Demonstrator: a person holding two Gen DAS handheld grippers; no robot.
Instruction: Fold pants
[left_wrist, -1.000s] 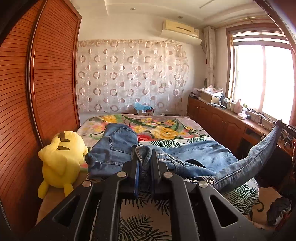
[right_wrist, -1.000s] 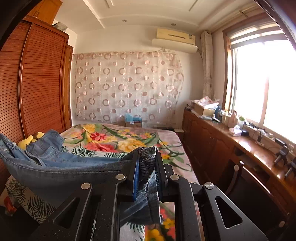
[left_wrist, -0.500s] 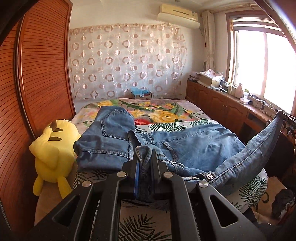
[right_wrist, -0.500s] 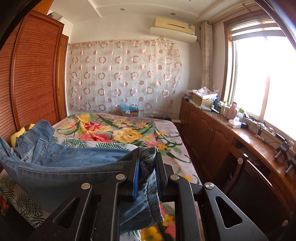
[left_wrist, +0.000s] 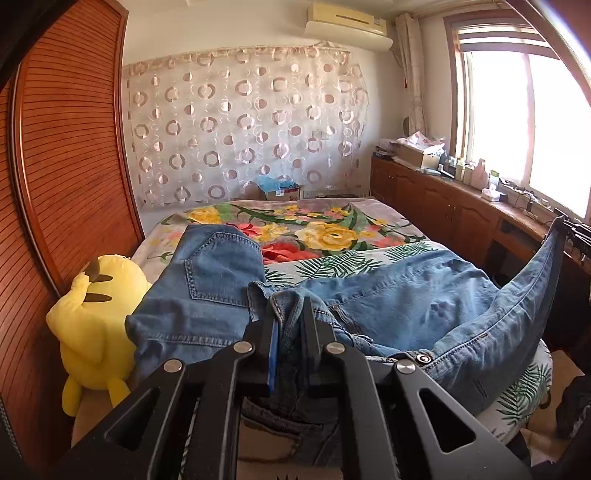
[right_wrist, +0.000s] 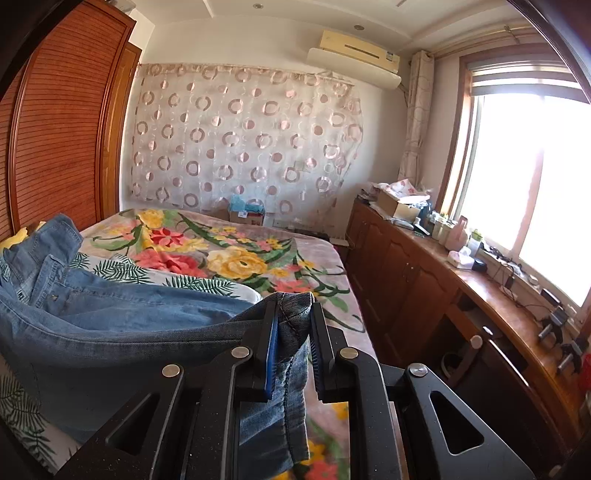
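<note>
Pants (left_wrist: 406, 306) lie across the bed (left_wrist: 332, 236), beside a yellow plush (left_wrist: 96, 325). Left hand-held gripper (left_wrist: 290, 325) pinches the waistband; right hand-held gripper (right_wrist: 293, 325) clamps a leg hem, lifted off the bed.

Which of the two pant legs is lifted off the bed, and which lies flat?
The leg running to the right gripper is lifted. The other leg lies flat on the bed.

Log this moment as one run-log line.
left gripper: shut on jeans waist | right gripper: shut on leg hem | jeans: partly lifted over bed | fold: not finished
</note>
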